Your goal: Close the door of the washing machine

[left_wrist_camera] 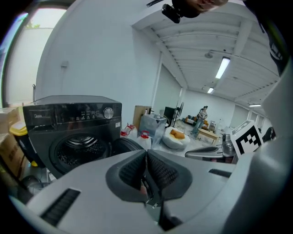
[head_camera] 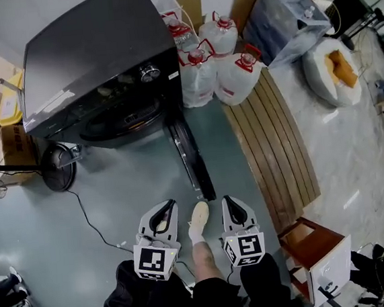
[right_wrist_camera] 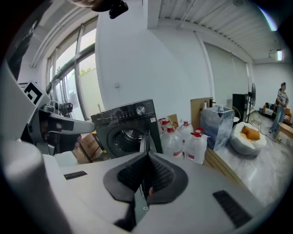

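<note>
At the upper left of the head view, the washing machine (head_camera: 95,64) is standing with its drum mouth (head_camera: 124,119) showing. Its door (head_camera: 194,159) is hanging wide open, swung out edge-on toward the lower middle of the frame. Near the bottom edge, the left gripper (head_camera: 163,216) and the right gripper (head_camera: 232,207) are pointing forward on either side of the person's foot (head_camera: 199,217), short of the door and touching nothing. Both tongs are clenched on nothing: each gripper view is showing ribbed pads (left_wrist_camera: 162,171) pressed together with no object between them. That is probably suiting the job, since a swinging door is asking for a push, not a pinch. Water jugs (head_camera: 210,63) are crowding the machine's right side. The door's free edge, lying just ahead between the two grippers, is therefore likely offering the easiest place to push.
</note>
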{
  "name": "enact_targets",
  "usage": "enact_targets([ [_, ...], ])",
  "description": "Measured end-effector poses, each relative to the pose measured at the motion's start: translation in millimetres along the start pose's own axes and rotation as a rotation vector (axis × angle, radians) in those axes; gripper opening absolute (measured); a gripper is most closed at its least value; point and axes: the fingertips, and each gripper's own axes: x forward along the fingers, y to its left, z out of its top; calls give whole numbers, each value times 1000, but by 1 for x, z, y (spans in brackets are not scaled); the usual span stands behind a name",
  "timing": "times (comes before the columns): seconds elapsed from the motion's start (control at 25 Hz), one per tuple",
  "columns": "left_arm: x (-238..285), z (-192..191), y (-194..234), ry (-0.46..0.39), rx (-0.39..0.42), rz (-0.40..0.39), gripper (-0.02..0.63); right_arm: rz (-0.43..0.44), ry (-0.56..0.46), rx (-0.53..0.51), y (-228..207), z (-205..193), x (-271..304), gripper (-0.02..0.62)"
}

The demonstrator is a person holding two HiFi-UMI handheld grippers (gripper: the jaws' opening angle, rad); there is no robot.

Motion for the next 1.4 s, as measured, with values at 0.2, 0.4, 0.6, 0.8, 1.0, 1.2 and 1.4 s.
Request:
enact_targets([
  [0.2, 34, -39, 16, 36, -50, 35, 32, 58, 64, -20, -6, -43, 39, 17],
  [0.4, 64, -71, 36, 20, -100, 70, 32, 62, 112, -71, -13, -86, 68, 17],
  [0.6, 81, -102, 43, 54, -134, 76, 32, 81, 163, -76, -22, -123, 81, 110],
  [0.8, 93, -127, 47, 91, -139, 76, 32, 117, 190, -98, -25, -144, 99, 124],
  [1.0, 94, -133, 43, 91, -144, 83, 32, 150, 224, -127, -21, -153, 108, 153],
  [1.2, 91, -131, 44, 87, -155, 104, 32, 151, 230, -156, -21, -151, 111, 136],
  [1.4, 83, -133, 48, 118, -140, 126, 32, 151, 227, -181, -18, -152, 110, 78],
])
